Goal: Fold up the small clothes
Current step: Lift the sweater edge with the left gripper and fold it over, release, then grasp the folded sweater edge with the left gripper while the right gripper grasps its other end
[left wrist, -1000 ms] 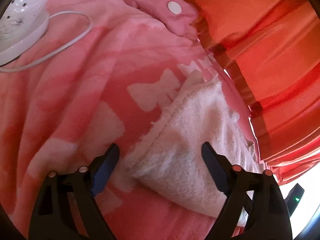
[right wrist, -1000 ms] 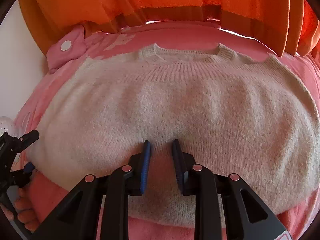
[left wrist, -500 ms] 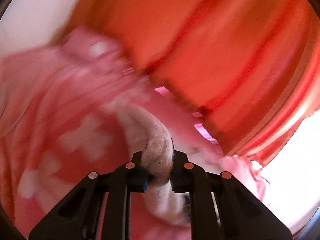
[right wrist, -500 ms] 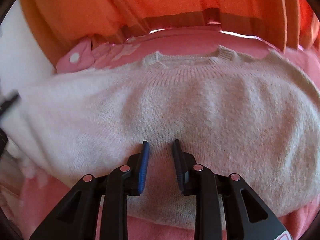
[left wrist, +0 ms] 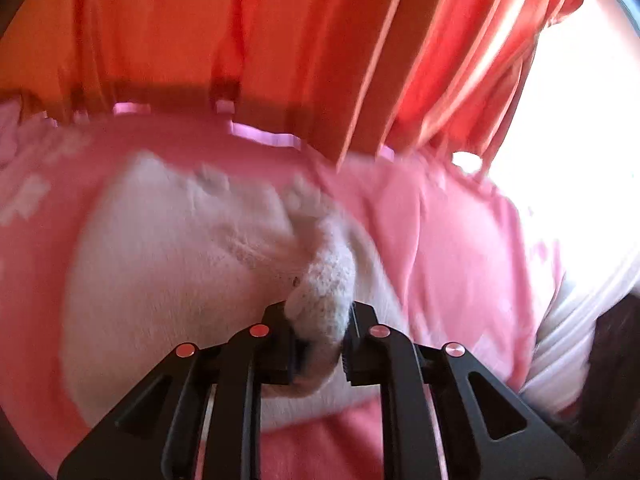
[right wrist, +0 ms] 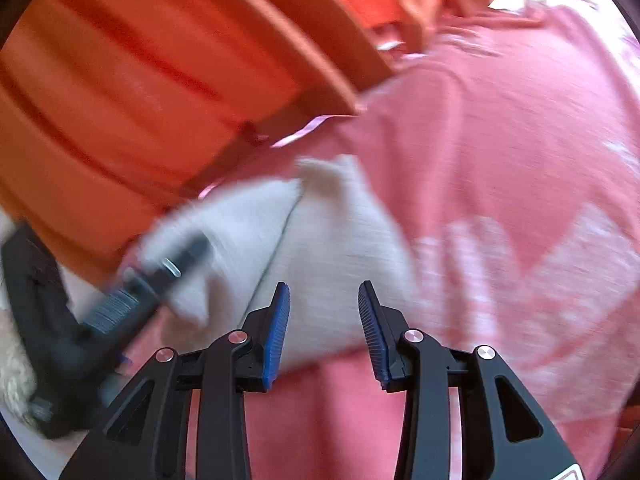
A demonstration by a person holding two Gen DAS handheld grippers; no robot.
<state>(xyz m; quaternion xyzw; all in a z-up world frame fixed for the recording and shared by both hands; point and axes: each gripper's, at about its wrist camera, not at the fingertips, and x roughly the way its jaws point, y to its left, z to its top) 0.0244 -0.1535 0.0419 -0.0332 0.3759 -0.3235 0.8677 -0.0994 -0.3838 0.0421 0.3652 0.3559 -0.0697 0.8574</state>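
A small cream knitted sweater (left wrist: 168,280) lies on a pink blanket (left wrist: 452,248). My left gripper (left wrist: 318,340) is shut on a bunched edge of the sweater and holds it over the sweater's body. In the right wrist view the sweater (right wrist: 332,256) lies folded over, and the left gripper (right wrist: 132,300) shows blurred at its left side. My right gripper (right wrist: 324,332) is open and empty, just above the sweater's near edge.
Orange pleated curtains (left wrist: 280,40) hang along the far edge of the bed. A bright window (left wrist: 580,120) is at the right in the left wrist view. The pink blanket (right wrist: 520,200) with pale bow prints spreads to the right.
My left gripper closed on the sweater's left side and carried it across to the right over the body. My right gripper let go of the hem, opened and swung right.
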